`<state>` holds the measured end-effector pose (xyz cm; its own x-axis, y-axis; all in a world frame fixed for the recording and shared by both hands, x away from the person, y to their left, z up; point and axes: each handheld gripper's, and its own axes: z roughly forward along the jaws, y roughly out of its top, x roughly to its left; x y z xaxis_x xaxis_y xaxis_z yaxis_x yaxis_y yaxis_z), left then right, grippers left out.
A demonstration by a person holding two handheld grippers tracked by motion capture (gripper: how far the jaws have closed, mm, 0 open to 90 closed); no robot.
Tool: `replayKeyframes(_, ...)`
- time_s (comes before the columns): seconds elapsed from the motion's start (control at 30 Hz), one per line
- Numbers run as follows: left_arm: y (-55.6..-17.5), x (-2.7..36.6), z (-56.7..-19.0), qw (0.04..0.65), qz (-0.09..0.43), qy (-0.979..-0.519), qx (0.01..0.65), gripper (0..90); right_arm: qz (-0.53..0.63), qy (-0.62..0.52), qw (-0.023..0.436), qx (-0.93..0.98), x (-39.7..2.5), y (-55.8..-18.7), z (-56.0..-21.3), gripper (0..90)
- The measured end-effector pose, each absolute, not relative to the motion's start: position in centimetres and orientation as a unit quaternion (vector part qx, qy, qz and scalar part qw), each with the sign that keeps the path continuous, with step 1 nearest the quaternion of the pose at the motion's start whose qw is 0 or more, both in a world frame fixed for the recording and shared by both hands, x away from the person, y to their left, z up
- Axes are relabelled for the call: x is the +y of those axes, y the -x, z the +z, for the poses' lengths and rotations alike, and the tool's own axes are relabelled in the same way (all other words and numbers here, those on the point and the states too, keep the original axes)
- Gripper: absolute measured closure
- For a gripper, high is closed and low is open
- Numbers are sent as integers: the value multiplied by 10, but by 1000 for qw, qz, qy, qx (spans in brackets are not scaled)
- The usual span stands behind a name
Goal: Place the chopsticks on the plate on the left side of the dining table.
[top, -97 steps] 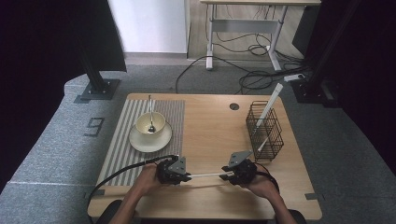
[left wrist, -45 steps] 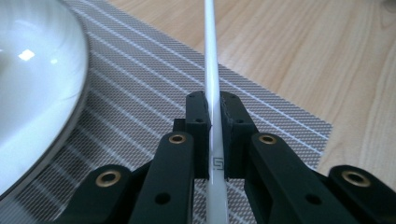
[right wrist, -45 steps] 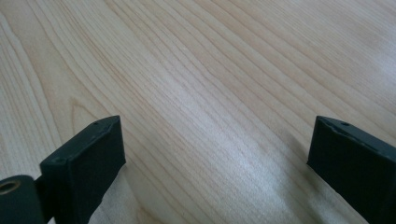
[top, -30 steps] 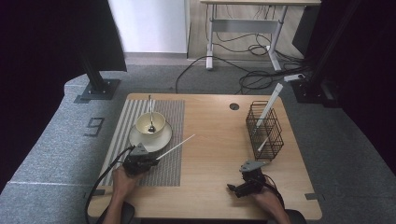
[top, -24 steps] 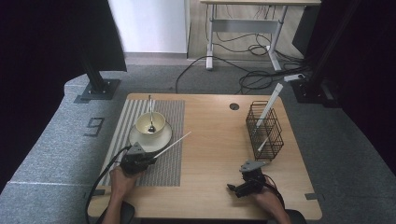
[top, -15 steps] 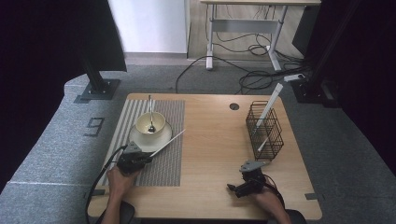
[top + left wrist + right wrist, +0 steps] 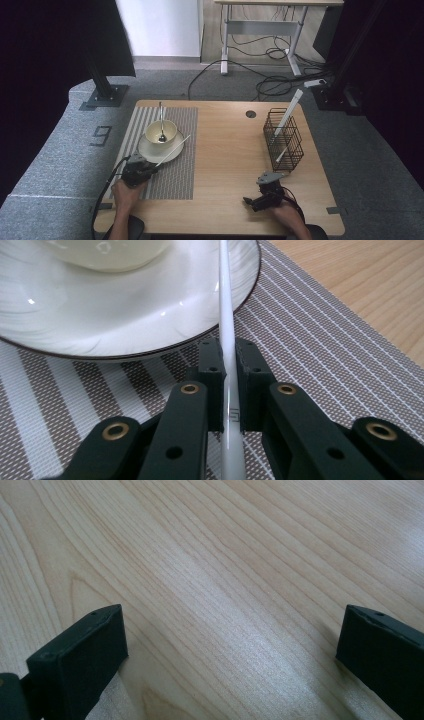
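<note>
In the high view we see the left claw (image 7: 150,167) at the lower left of the frame, over the striped placemat (image 7: 176,165), with the person's left hand (image 7: 125,192) coming up from the bottom edge and the forearm angled slightly rightward. The claw holds a white chopstick (image 7: 172,150) that slants up and to the right across the rim of the saucer (image 7: 150,150). A cream bowl (image 7: 161,132) with a spoon (image 7: 161,122) in it stands on that saucer. At the lower right the right claw (image 7: 250,202) lies low over the bare tabletop (image 7: 225,150), pointing left, well apart from the black wire basket (image 7: 284,140) that holds other white sticks.

In the left gripper view we find the jaws clamped narrowly on the chopstick (image 7: 226,340), which runs straight up over the saucer (image 7: 125,315) edge; the placemat (image 7: 325,365) lies beneath.

In the right gripper view the jaws stand wide apart over the wooden tabletop (image 7: 225,580), gripping nothing.
</note>
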<state>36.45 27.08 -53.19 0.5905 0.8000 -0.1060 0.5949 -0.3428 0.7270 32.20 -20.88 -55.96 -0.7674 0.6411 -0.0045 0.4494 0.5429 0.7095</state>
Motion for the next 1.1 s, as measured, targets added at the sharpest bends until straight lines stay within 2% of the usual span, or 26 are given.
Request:
replayKeyframes(0.67,-366,278,-535,368,150,-794,460,821,360,-314,133,868,-209,-322,-560,0)
replayKeyframes(0.77,-366,279,-535,371,148,-793,459,778,360,-314,133,868,-209,-322,-560,0)
replayKeyframes(1.1,-361,279,-530,393,158,-782,458,538,360,-314,133,868,-209,-322,-560,0)
